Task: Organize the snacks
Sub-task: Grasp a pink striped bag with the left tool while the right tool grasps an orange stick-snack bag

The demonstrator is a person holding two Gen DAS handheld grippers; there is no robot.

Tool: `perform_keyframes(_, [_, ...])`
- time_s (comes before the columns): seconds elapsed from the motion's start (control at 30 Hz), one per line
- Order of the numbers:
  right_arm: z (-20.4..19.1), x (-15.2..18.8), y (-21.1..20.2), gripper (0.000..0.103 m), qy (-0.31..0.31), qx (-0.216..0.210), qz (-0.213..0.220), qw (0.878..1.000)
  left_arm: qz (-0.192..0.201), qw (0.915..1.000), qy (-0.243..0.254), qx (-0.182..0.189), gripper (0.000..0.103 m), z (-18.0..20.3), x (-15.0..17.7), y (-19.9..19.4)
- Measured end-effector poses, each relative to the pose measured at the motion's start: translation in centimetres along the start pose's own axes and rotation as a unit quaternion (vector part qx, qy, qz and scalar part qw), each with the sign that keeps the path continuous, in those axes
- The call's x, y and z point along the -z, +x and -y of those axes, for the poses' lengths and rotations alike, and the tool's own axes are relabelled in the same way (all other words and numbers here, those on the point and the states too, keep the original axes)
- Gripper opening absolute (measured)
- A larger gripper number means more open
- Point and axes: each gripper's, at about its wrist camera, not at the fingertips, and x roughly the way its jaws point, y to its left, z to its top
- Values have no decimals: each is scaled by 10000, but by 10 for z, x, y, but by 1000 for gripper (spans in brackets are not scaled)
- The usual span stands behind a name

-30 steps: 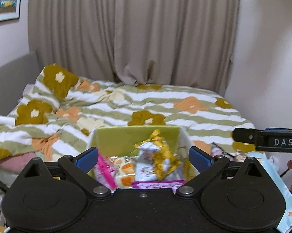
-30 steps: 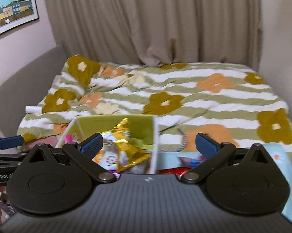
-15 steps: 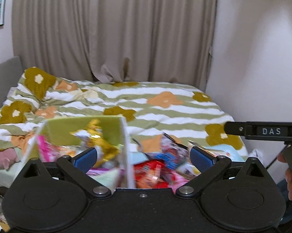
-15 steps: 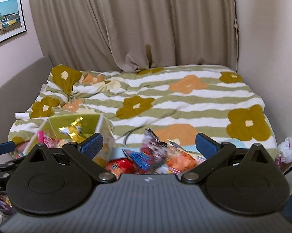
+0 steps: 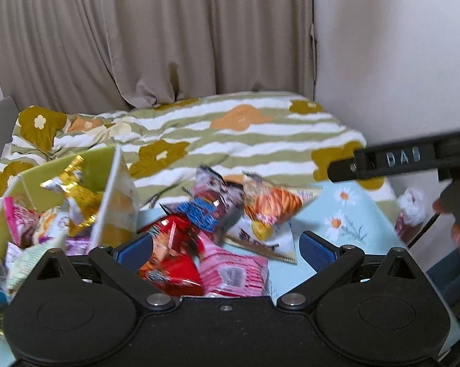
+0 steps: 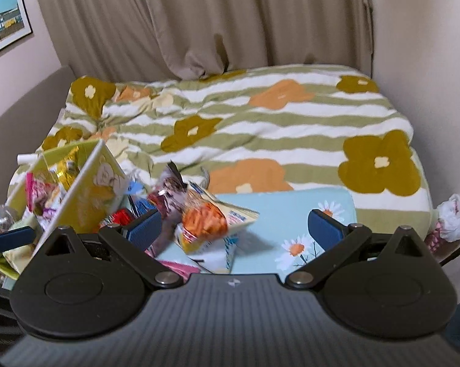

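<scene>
The left gripper (image 5: 225,249) stands wide, its blue-padded fingers (image 5: 136,250) well apart with nothing clamped between them. In its view a shiny red snack packet (image 5: 171,255) lies in the gap just beside the nine o'clock finger, and a pink snack packet (image 5: 234,272) touches it on the three o'clock side. Beyond these, toward twelve o'clock, a blue-and-grey printed packet (image 5: 211,202) and an orange-filled clear packet (image 5: 271,205) rest on the pale blue daisy-print cloth (image 5: 346,214); motion blur hides their lettering. At ten o'clock stands the yellow-green cardboard box (image 5: 107,208), already holding a gold foil packet (image 5: 76,192) and other wrappers.

The right gripper (image 6: 234,227) is likewise spread wide and empty. From its camera the orange-filled packet (image 6: 210,223) sits in the gap nearer the nine o'clock finger (image 6: 145,227), whether touching it I cannot tell, and the box (image 6: 89,195) leans at ten o'clock. The left gripper's blue fingertip (image 6: 14,237) shows at nine o'clock. All lie at the near edge of the green-striped flowered quilt (image 6: 260,131).
</scene>
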Motion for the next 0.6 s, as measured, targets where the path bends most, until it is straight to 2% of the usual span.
perform_keyframes(0.23, [17,7,42,103,-89,-110,-255,9996,-341,9986,365,-170,103,23,18,48])
perform_keyframes(0.33, [20,10,63,103,-83,-183,-374,9991,-501,9970,558,-174,99,32,28,67])
perform_keyframes(0.4, [21,12,75,103,-113,-244,-439,9987,-624,9958,651,-177,93,36,33,79])
perform_keyframes(0.6, [16,19,103,103,-159,-535,-633,9964,-828,9934,685,-398,91,42,43,102])
